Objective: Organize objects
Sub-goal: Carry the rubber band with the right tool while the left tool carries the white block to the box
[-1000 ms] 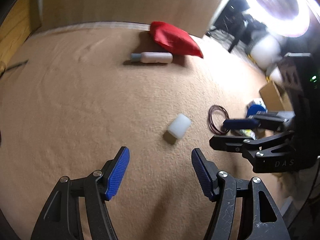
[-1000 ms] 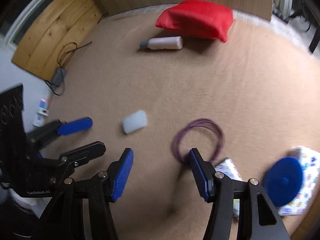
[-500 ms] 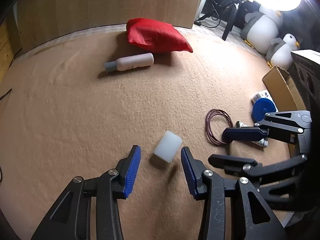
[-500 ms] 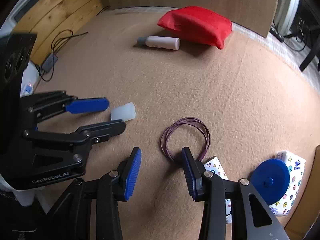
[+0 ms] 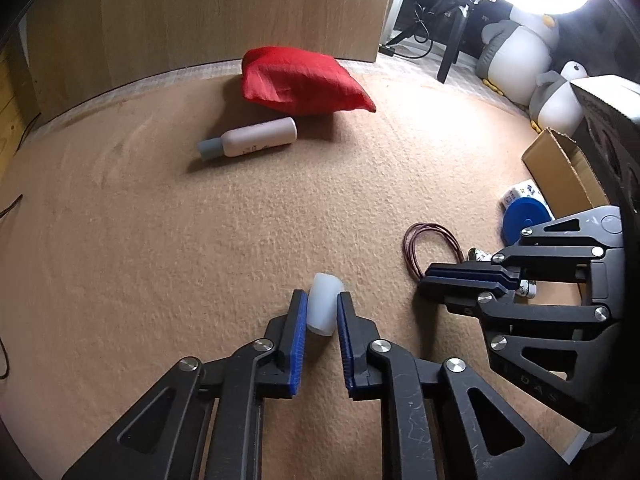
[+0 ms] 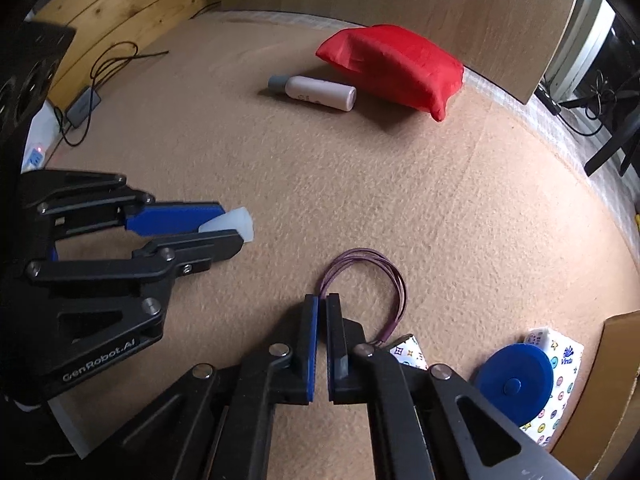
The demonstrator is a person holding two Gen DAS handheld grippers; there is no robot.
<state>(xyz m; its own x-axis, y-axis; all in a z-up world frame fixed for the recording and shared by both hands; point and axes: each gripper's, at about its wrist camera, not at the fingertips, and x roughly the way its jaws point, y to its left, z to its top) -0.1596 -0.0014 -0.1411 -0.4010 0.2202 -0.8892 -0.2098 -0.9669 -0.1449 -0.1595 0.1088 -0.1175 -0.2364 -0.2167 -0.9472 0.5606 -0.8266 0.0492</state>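
The left wrist view looks down along the left claw (image 5: pixel 322 312), whose two blue pads are pressed on the sides of a small white block (image 5: pixel 324 308). The block stands on the tan carpet (image 5: pixel 200 240) and its far end sticks out just past the fingertips. To the right of this claw, near it, the right claw (image 5: pixel 428 280) points in from the side with its fingers together. Its tips are at the near edge of a purple cord loop (image 5: pixel 430 246) that lies flat on the carpet.

In the right wrist view the right claw (image 6: pixel 322 304) is closed, with only a thin slit between the pads. The purple cord loop (image 6: pixel 368 280) begins just at the fingertips and curves away to the right of them. It looks pinched on the cord there, but the strand between the pads is too thin to see well. To the left of this claw, the left claw (image 6: pixel 230 228) holds the white block (image 6: pixel 234 224) between a blue pad and a black finger.

Far ahead of both claws, a white bottle with a grey cap (image 6: pixel 316 92) lies on its side, just beside a red cushion (image 6: pixel 396 68). Right of the right claw, near its body, a blue round disc (image 6: pixel 514 380) rests on a white patterned packet (image 6: pixel 560 364), and a cardboard box (image 5: pixel 564 176) stands behind them.
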